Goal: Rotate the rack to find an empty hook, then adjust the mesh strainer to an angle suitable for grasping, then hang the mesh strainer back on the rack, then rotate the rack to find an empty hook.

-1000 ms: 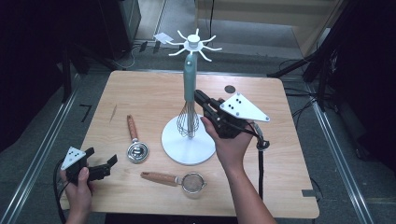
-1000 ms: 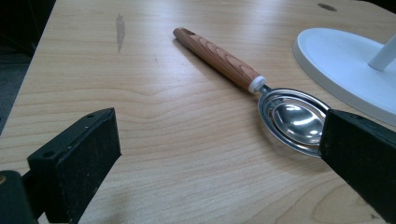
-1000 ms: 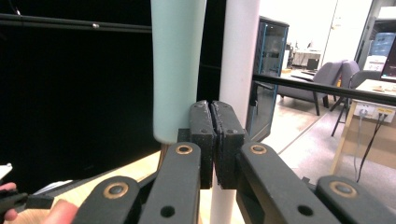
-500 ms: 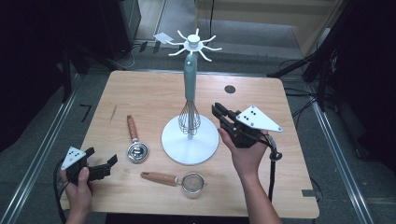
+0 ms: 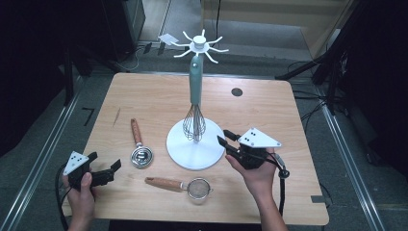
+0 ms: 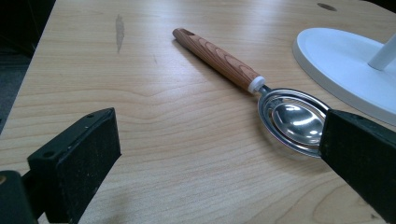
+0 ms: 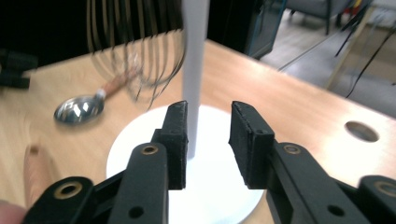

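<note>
A white stand (image 5: 201, 46) with hooks at its top rises from a round base (image 5: 183, 149) at the table's middle. A teal-handled whisk (image 5: 195, 96) hangs from it, wires (image 7: 135, 46) just above the base. My right gripper (image 5: 226, 139) hovers at the base's right edge, pointing at the pole (image 7: 194, 70). It is open (image 7: 208, 140) with nothing between its jaws. My left gripper (image 5: 105, 161) rests low at the front left and is wide open. A wood-handled metal scoop (image 6: 289, 114) lies just beyond it.
The scoop (image 5: 139, 147) lies left of the stand base (image 6: 350, 56). A small wood-handled strainer (image 5: 185, 186) lies near the front edge, between my hands. A dark hole (image 5: 236, 92) marks the table's far right. Cables and dark stands surround the table.
My right gripper has drawn back from the whisk, moving down and toward the table's front right. The whisk stays hanging on the stand. The left gripper has not moved.
</note>
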A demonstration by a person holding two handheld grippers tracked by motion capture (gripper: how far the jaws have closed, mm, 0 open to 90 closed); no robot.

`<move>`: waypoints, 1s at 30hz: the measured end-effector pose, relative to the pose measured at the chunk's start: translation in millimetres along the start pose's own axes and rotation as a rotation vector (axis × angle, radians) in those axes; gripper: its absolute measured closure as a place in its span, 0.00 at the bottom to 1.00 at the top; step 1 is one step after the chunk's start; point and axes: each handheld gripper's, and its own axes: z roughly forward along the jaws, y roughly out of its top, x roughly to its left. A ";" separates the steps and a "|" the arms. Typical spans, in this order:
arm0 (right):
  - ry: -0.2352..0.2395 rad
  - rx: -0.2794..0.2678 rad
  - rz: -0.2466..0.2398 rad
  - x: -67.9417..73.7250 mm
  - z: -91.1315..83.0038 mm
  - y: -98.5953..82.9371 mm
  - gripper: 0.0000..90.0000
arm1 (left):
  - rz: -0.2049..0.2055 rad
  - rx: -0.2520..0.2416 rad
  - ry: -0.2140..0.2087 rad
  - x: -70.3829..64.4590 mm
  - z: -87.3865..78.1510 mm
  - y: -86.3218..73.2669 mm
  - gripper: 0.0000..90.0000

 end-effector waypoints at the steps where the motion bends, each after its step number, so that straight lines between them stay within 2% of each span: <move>1: 0.007 0.016 -0.011 1.6 1.5 -1.8 0.74 | 0.001 0.001 0.001 -0.1 0.0 0.1 0.00; 11: 0.114 0.218 -0.146 27.7 25.2 -14.5 0.68 | 0.002 0.004 -0.004 -0.1 0.6 0.3 0.00; 16: 0.152 0.275 -0.159 36.9 32.6 -17.0 0.68 | 0.001 0.005 -0.004 -0.2 0.8 0.4 0.00; 20: 0.178 0.323 -0.192 41.9 37.6 -19.6 0.68 | 0.000 0.004 -0.007 0.2 0.6 0.3 0.00; 30: 0.244 0.404 -0.200 56.4 48.1 -23.5 0.68 | 0.001 0.004 -0.006 -0.1 0.6 0.3 0.00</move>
